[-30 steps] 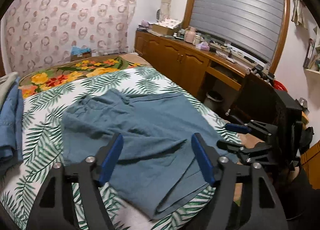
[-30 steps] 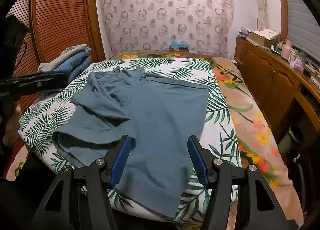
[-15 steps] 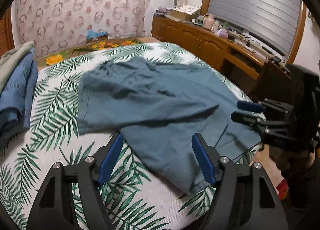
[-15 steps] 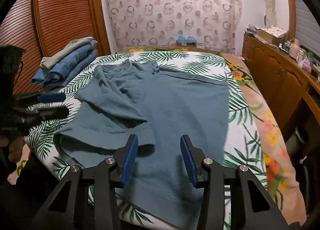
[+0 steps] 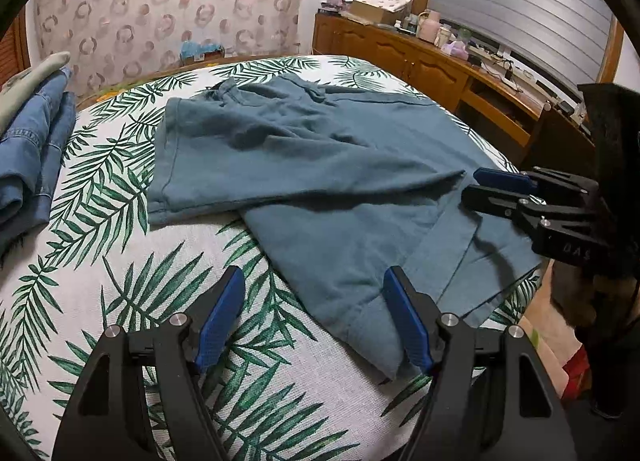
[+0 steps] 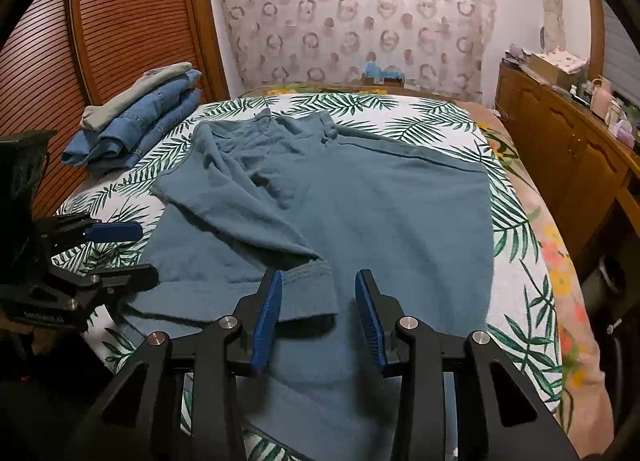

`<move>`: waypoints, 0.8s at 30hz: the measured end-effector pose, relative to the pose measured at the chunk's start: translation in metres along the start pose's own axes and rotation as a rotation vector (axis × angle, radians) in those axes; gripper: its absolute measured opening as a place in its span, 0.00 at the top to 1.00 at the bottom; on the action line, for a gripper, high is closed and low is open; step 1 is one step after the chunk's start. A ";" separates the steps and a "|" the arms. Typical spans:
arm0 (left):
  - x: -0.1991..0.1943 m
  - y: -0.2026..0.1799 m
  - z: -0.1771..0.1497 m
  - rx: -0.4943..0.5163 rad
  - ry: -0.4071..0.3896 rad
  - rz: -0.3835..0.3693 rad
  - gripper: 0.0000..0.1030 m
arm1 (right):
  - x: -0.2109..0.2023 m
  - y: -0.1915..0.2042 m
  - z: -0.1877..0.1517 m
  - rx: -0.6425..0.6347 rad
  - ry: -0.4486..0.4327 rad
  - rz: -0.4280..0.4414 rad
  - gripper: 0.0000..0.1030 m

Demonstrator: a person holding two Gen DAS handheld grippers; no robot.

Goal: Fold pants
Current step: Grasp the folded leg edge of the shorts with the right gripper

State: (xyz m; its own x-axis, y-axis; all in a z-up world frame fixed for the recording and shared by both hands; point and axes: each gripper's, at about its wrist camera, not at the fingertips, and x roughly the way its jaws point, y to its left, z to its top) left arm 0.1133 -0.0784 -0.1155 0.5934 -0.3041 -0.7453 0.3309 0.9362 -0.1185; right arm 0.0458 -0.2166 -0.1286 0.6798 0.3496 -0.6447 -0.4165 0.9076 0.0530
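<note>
Pants spread on bed, both hand-held grippers hovering at near edge, nothing gripped.

Blue pants flat across the palm-leaf bedspread, one leg folded diagonally over the other; waistband at far end from both hand-held grippers. Left hand-held gripper wide apart, now shifted off the cloth toward its left: left finger over bare bedspread, right finger at the hem of the near leg; half a second ago both fingers straddled cloth. Right hand-held gripper narrower than a second ago, moderately apart, fingers bracketing the folded leg's hem corner, not closed on it. Hem corner nearer to the right fingers than before. Folded jeans stack far-left of right hand-held gripper, unchanged. Wooden dresser far-right of left hand-held gripper.
</note>
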 end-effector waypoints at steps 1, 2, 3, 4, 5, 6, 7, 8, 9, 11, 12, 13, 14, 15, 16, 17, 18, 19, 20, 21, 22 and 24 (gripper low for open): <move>0.000 0.000 0.000 0.000 -0.001 0.001 0.28 | 0.001 0.001 0.000 -0.002 0.002 0.000 0.61; 0.000 -0.001 0.000 0.001 -0.005 0.004 0.26 | 0.002 0.001 0.000 -0.005 0.004 0.000 0.61; 0.000 -0.002 -0.001 0.005 -0.010 0.007 0.26 | 0.003 0.001 0.000 -0.007 0.007 0.001 0.62; 0.001 -0.003 -0.001 0.009 -0.013 0.011 0.25 | 0.004 0.002 0.000 -0.008 0.010 0.000 0.62; 0.002 -0.005 -0.001 0.012 -0.017 0.016 0.23 | 0.005 0.002 0.000 -0.008 0.013 -0.006 0.62; 0.002 -0.005 0.000 0.012 -0.019 0.018 0.23 | 0.007 0.002 -0.001 -0.008 0.017 -0.012 0.62; 0.003 -0.005 0.000 0.012 -0.020 0.022 0.22 | 0.007 0.002 -0.001 -0.010 0.020 -0.014 0.62; 0.004 -0.006 0.000 0.013 -0.022 0.025 0.21 | 0.008 0.002 -0.001 -0.010 0.022 -0.012 0.62; 0.004 -0.006 0.000 0.013 -0.023 0.026 0.21 | 0.008 0.001 -0.002 -0.007 0.021 -0.009 0.62; 0.005 -0.006 0.000 0.014 -0.028 0.028 0.20 | 0.007 0.000 -0.002 -0.002 0.019 -0.002 0.63; 0.005 -0.006 0.000 0.014 -0.033 0.031 0.20 | 0.007 -0.001 -0.002 0.001 0.019 0.000 0.64; 0.005 -0.007 0.000 0.015 -0.037 0.031 0.20 | 0.007 -0.001 -0.002 0.001 0.018 0.002 0.65; 0.005 -0.006 0.000 0.014 -0.041 0.030 0.20 | 0.007 -0.001 -0.002 0.000 0.018 0.004 0.66; 0.005 -0.006 0.000 0.014 -0.044 0.029 0.20 | 0.006 -0.001 -0.002 0.000 0.018 0.004 0.67; 0.004 -0.006 -0.001 0.015 -0.046 0.029 0.20 | 0.006 0.000 -0.002 0.000 0.017 0.002 0.69; 0.005 -0.007 0.000 0.015 -0.048 0.029 0.20 | 0.006 0.000 -0.003 0.002 0.014 0.000 0.71; 0.005 -0.007 0.000 0.014 -0.049 0.029 0.20 | 0.006 0.000 -0.003 0.003 0.013 0.001 0.73; 0.005 -0.007 0.000 0.014 -0.049 0.029 0.20 | 0.006 0.000 -0.003 0.004 0.014 0.002 0.75; 0.005 -0.007 0.000 0.016 -0.047 0.029 0.20 | 0.006 0.001 -0.003 0.004 0.013 0.003 0.76; 0.005 -0.007 0.000 0.016 -0.045 0.029 0.20 | 0.006 0.001 -0.003 0.004 0.011 0.004 0.78; 0.005 -0.007 0.000 0.016 -0.044 0.029 0.20 | 0.005 0.001 -0.004 0.006 0.009 0.004 0.80; 0.004 -0.006 0.000 0.014 -0.042 0.030 0.20 | 0.003 0.000 -0.004 0.014 0.000 0.012 0.86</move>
State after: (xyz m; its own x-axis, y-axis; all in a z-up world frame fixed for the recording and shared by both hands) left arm 0.1135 -0.0857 -0.1180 0.6335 -0.2833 -0.7200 0.3223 0.9426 -0.0873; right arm 0.0455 -0.2160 -0.1337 0.6746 0.3603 -0.6443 -0.4159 0.9066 0.0715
